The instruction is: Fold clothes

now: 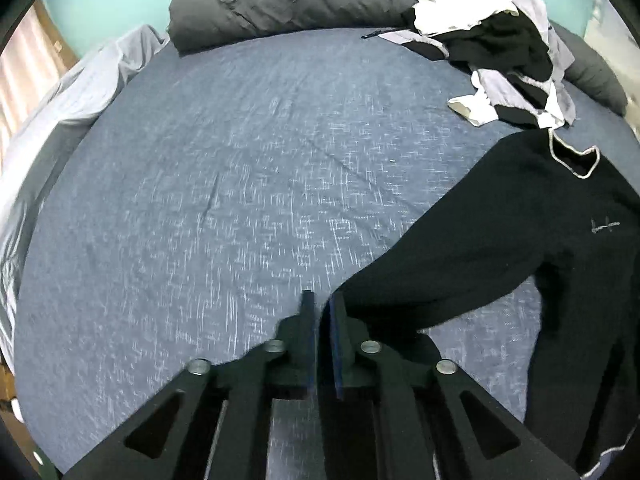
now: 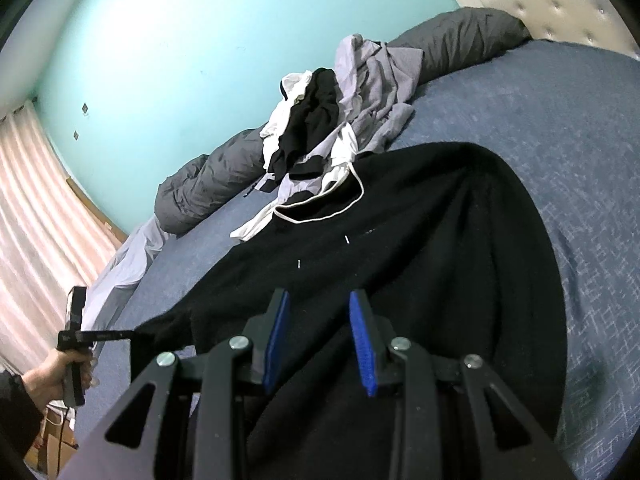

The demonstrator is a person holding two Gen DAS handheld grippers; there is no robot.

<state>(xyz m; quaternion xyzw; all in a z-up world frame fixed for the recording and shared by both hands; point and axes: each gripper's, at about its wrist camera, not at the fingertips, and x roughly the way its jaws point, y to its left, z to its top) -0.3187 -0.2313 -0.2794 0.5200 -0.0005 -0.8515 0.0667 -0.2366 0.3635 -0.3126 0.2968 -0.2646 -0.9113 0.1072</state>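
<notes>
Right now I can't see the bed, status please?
Left claw shut on black sweatshirt sleeve. Right claw open, above the sweatshirt body. Unfolded clothes pile touching the collar.

No legible text; only an unreadable grey mark on black sweater [image 1: 605, 226]

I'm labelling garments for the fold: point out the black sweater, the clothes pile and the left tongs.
black sweater [image 2: 400, 240]: right wrist view, chest.
clothes pile [image 1: 500, 44]: left wrist view, black top garment.
left tongs [image 1: 322, 312]: left wrist view, between fingertips.
</notes>
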